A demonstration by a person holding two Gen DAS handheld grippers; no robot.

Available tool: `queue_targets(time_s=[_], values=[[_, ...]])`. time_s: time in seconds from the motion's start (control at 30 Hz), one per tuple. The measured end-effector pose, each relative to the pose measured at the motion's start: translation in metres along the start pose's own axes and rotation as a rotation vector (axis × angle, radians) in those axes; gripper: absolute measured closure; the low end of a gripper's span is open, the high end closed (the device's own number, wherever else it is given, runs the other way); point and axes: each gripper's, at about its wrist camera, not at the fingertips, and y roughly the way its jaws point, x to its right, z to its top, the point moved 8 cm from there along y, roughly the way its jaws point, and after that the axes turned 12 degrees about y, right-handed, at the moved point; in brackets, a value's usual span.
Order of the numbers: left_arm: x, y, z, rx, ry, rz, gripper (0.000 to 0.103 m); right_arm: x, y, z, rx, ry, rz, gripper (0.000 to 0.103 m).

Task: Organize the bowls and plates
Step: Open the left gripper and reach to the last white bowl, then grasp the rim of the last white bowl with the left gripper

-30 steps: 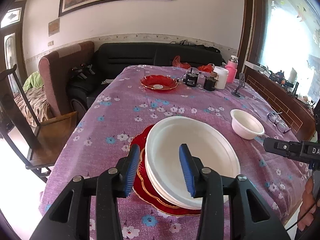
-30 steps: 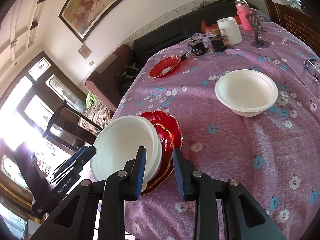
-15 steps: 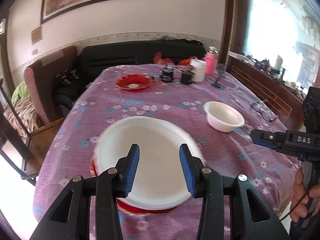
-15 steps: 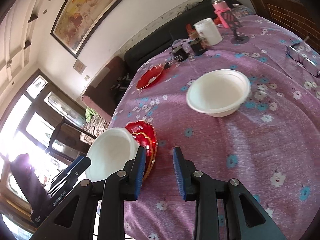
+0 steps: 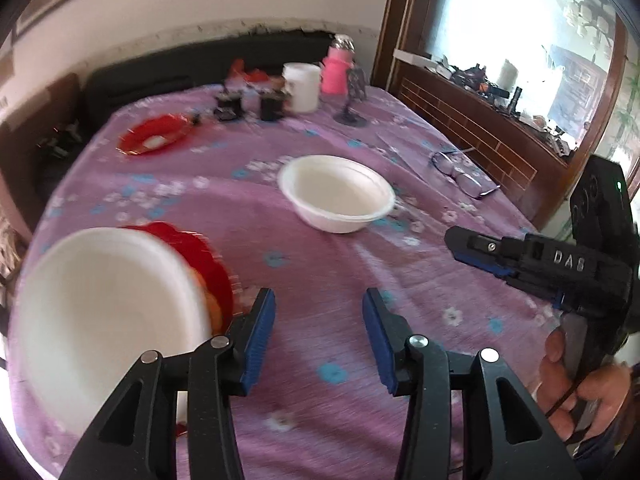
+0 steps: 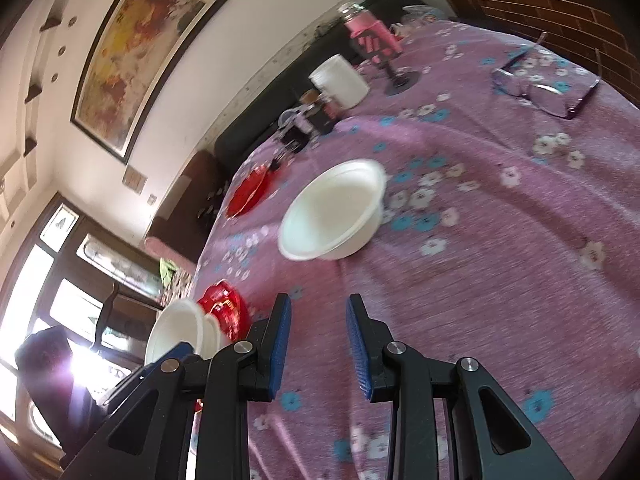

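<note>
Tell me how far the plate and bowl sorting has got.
Done: a white plate sits stacked on red plates near the table edge. In hand: nothing; the left claw and right claw are both open and empty. Left: the white bowl and a far red plate stand apart.

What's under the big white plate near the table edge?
Under the white plate sits a red plate with a gold-trimmed scalloped rim, showing only at one side. Whether more plates lie between them is hidden.
</note>
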Motion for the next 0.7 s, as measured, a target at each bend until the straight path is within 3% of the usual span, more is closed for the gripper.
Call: queue_targets(time_s=[0.13,0.27,0.43,0.7], values=[[0.004,0.018,0.019,-0.029,-0.049,-0.019,0.059,0.009,-0.004,0.018,0.018,0.015,-0.014,0.072],[-0.009,0.043,0.042,-0.074,-0.185,-0.053,0.059,0.014,0.008,0.041,0.013,0.008,-0.049,0.072],[-0.037,0.073,0.062,-0.117,-0.312,0.016,0.059,0.021,0.041,0.064,-0.039,0.033,-0.084,0.072],[-0.057,0.117,0.068,-0.166,-0.406,0.014,0.059,0.029,0.084,0.08,-0.087,0.062,-0.118,0.072]])
